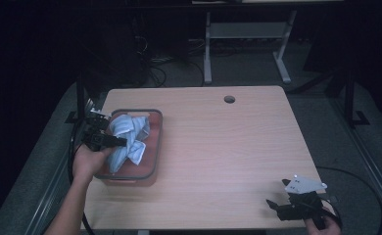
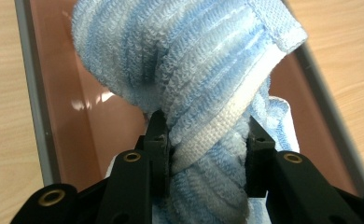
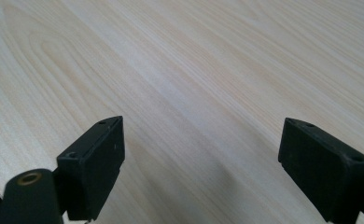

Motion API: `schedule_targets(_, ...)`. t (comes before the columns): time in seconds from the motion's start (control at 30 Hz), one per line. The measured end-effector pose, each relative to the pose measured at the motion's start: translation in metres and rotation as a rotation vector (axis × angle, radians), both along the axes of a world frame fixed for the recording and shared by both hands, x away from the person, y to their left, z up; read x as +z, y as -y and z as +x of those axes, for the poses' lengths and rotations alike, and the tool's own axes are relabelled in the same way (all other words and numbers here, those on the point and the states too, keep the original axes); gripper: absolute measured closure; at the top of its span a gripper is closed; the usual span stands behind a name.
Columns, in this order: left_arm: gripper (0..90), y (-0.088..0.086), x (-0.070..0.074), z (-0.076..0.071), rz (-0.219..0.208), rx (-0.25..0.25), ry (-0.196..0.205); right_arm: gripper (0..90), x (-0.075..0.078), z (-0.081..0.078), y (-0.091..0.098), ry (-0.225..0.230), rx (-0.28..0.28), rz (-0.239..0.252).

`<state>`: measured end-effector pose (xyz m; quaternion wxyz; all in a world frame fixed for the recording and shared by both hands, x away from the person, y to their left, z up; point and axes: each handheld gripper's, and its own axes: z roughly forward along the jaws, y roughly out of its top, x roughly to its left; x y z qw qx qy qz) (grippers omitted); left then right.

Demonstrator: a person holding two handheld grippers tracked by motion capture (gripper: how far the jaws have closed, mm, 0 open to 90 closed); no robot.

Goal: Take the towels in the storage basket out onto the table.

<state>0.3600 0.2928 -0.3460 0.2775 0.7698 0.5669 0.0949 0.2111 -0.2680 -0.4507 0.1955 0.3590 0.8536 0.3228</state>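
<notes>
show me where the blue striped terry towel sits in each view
high view: blue striped terry towel bunched at left, over the brown grey-rimmed tray.
left gripper view: centre, pinched in the left claw.
right gripper view: not in it.
shared landmark: the light wooden table.

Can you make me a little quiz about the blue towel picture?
1. True or false: the left gripper is squeezing the blue towel.
2. What is under the towel? A) a brown tray B) a plate C) a basket
3. Fill in: the right gripper has its jaws ____ over the bare table.

Key: 1 true. 2 A, the brown tray. 3 open.
</notes>
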Motion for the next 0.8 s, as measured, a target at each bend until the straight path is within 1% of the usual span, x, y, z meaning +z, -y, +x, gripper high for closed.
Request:
schedule_targets(0.07,62.2,0.002,0.004,-0.002,0.004,-0.002,0.013,13.9,0.0,0.0,0.001,-0.001,-0.006,0.006)
schedule_targets(0.13,62.2,0.004,0.01,-0.003,0.006,-0.004,0.034,13.9,0.0,0.001,0.002,0.001,-0.006,0.003)
schedule_targets(0.23,62.2,0.007,0.018,-0.004,0.009,-0.015,0.054,13.9,0.001,0.001,0.001,0.001,-0.001,0.002)
schedule_targets(0.33,62.2,0.01,0.023,-0.004,0.0,-0.023,0.068,13.9,0.001,0.001,0.001,0.005,-0.003,-0.003)
schedule_targets(0.37,62.2,0.01,0.025,-0.004,-0.009,-0.024,0.068,13.9,0.001,0.001,0.001,0.003,-0.006,0.0)
schedule_targets(0.43,62.2,0.011,0.029,-0.006,-0.009,-0.023,0.076,13.9,0.0,0.001,0.002,-0.001,-0.008,0.004)
schedule_targets(0.5,62.2,0.011,0.033,-0.006,-0.016,-0.026,0.083,13.9,0.0,0.001,0.002,0.004,-0.005,-0.005)
schedule_targets(0.53,62.2,0.011,0.035,-0.007,-0.011,-0.027,0.091,13.9,0.0,0.001,0.001,-0.001,-0.008,0.002)
schedule_targets(0.63,62.2,0.014,0.04,-0.007,-0.015,-0.033,0.099,13.9,0.001,0.002,0.001,0.002,-0.01,0.002)
schedule_targets(0.67,62.2,0.015,0.042,-0.008,-0.016,-0.035,0.101,13.9,0.001,0.002,0.002,0.009,-0.001,-0.012)
schedule_targets(0.7,62.2,0.016,0.044,-0.008,-0.017,-0.039,0.102,13.9,0.001,0.002,0.0,0.003,-0.013,0.006)
schedule_targets(0.73,62.1,0.016,0.046,-0.008,-0.019,-0.042,0.106,13.9,0.001,0.002,0.001,0.005,-0.006,-0.004)
schedule_targets(0.8,62.1,0.017,0.049,-0.008,-0.026,-0.045,0.111,13.9,0.001,0.002,0.0,0.001,-0.006,-0.005)
